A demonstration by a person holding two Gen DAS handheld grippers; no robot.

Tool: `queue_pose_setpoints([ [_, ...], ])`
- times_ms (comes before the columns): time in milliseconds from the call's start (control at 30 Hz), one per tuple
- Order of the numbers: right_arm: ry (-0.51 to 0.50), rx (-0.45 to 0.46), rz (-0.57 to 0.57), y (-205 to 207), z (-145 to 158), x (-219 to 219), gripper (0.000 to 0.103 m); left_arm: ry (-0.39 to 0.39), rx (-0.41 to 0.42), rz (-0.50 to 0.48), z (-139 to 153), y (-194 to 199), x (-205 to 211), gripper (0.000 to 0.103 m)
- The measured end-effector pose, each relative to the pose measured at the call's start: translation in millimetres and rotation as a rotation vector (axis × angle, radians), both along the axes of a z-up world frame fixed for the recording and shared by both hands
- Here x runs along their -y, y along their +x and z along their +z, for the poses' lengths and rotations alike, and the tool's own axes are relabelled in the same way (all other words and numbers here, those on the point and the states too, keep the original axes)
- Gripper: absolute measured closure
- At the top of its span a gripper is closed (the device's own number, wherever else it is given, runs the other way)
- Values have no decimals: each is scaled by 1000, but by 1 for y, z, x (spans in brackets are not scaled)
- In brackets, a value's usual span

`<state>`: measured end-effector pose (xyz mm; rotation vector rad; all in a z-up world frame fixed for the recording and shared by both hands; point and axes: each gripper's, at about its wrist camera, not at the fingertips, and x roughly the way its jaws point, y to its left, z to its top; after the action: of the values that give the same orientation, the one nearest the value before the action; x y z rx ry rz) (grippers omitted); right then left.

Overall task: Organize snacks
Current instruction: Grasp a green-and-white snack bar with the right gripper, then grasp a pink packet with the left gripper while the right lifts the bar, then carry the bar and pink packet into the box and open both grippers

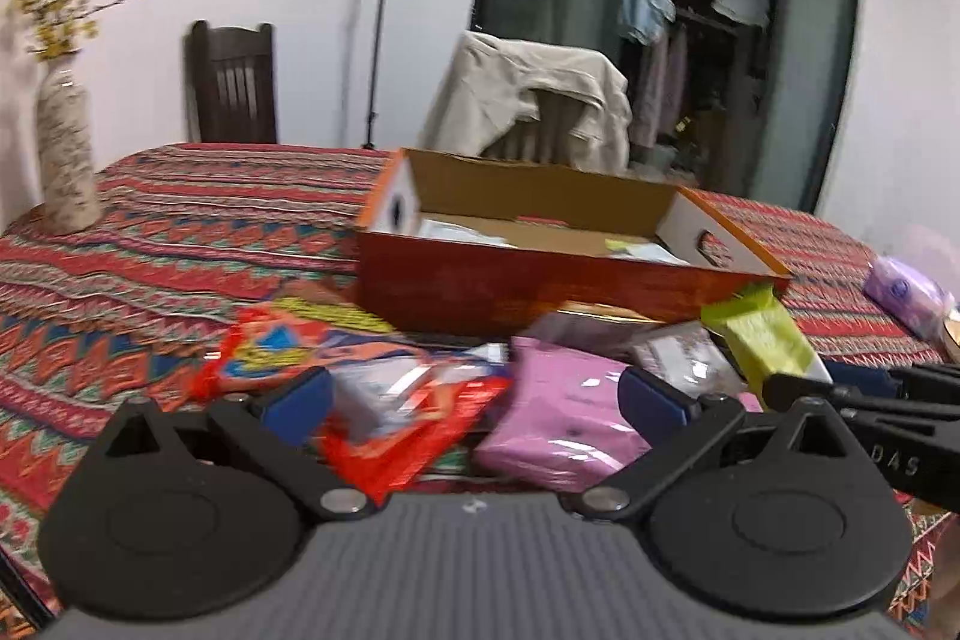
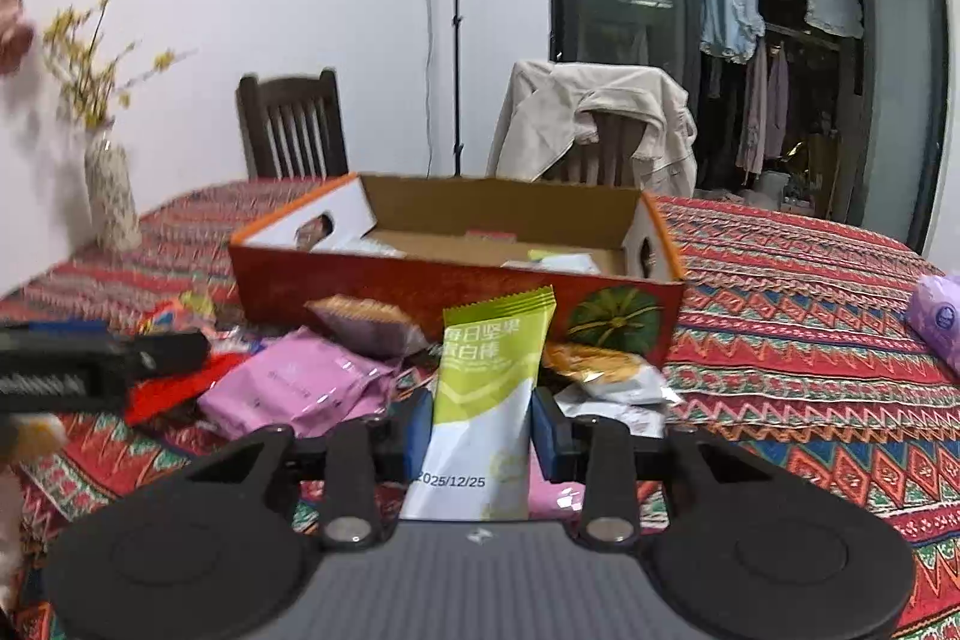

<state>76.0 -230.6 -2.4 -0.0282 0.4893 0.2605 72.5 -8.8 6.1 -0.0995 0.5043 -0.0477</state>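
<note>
Left wrist view: the left gripper (image 1: 474, 400) hangs with its jaws spread wide and nothing gripped, above a red wrapper (image 1: 414, 436) and a pink packet (image 1: 558, 418) on the patterned tablecloth (image 1: 180, 232). Behind them stands the orange cardboard box (image 1: 540, 292). At the right, the right gripper (image 2: 483, 427) is clamped on an upright green-and-white snack bar (image 2: 489, 388), just before the box's front wall.
</note>
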Motion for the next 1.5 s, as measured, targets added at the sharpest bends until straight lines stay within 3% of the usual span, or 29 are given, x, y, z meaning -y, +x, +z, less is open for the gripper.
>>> queue_pose_setpoints([
  [200,56,4,-12,0,-5,25,69,64,-61,-43,-7,20,36,0],
  [300,78,2,-7,1,-8,34,69,99,-71,-53,-9,24,50,8],
  [500,96,2,6,3,-12,40,69,165,-118,-35,-23,43,61,9],
  [633,104,-1,11,3,-14,42,69,136,-161,-40,-30,50,58,36],
  [700,104,1,14,3,-15,42,69,113,-160,-51,-28,48,56,41],
  [967,99,25,13,-1,-8,42,69,96,-113,-78,-15,26,52,41],
  [1167,101,53,10,5,4,43,69,77,-8,-99,15,5,49,41],
  [1500,115,118,2,46,33,35,69,87,113,-38,59,32,44,41],
])
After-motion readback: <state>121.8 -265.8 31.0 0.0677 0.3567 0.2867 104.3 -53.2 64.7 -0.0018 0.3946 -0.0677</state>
